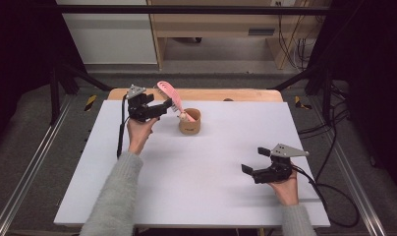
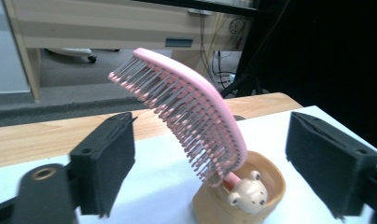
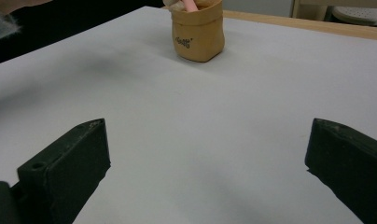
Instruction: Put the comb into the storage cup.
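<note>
- The left tongs [image 1: 168, 105] hover just left of the tan cup [image 1: 190, 121], jaws apart, with the pink hairbrush [image 2: 186, 116] between them but untouched.
- The hairbrush stands handle-down in the cup, leaning away to the cup's left, beside a small bear-shaped piece [image 2: 248, 192] at the rim.
- The cup sits toward the far side of the white counter [image 1: 196, 172].
- The right tongs [image 1: 253, 161] wait well to the right of the cup and nearer the person, jaws apart, holding nothing.
- Judged step: either reaching for or letting go of the brush; a grasp would call for closing on the brush.
</note>
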The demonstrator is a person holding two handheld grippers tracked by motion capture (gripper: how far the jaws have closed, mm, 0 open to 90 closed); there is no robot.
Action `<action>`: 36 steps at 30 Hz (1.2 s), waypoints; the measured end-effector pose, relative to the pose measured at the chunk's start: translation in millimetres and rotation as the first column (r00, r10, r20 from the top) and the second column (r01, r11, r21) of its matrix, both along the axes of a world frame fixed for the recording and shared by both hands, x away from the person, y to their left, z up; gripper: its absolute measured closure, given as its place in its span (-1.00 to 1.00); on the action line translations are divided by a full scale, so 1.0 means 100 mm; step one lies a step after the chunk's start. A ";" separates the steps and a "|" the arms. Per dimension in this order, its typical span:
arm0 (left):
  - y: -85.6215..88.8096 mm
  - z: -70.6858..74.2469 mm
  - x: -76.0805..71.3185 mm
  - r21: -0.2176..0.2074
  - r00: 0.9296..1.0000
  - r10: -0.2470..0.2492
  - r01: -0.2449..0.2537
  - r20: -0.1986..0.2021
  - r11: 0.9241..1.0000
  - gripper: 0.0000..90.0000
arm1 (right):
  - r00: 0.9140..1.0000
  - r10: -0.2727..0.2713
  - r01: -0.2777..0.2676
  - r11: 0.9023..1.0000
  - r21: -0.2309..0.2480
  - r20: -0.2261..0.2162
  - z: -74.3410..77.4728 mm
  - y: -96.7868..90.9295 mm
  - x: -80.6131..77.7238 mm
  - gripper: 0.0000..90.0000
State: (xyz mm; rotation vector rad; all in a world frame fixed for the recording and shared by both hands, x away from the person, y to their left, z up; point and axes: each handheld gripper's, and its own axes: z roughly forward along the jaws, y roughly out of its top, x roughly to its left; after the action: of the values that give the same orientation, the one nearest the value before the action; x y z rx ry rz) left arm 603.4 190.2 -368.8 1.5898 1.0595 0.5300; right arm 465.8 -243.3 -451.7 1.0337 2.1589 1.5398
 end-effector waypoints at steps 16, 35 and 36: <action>0.14 0.12 -0.33 0.054 0.997 -0.072 0.072 0.000 0.996 -0.99 | 1.000 -0.002 0.002 1.000 -0.002 0.004 0.01 0.00 0.00 -0.99; 0.33 0.02 -0.80 0.091 0.984 -0.176 0.173 0.019 0.981 -1.00 | 1.000 -0.010 0.010 1.000 -0.005 0.008 0.01 0.00 0.00 -1.00; 0.35 0.00 -0.83 0.091 0.983 -0.185 0.183 0.017 0.979 -1.00 | 1.000 -0.009 0.009 1.000 -0.004 0.008 0.01 0.00 0.00 -1.00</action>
State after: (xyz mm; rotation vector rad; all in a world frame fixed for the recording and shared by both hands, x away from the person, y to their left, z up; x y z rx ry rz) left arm 520.5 225.4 -368.4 1.7357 0.8690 0.4757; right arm 465.5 -243.6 -450.7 1.0335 2.1479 1.5327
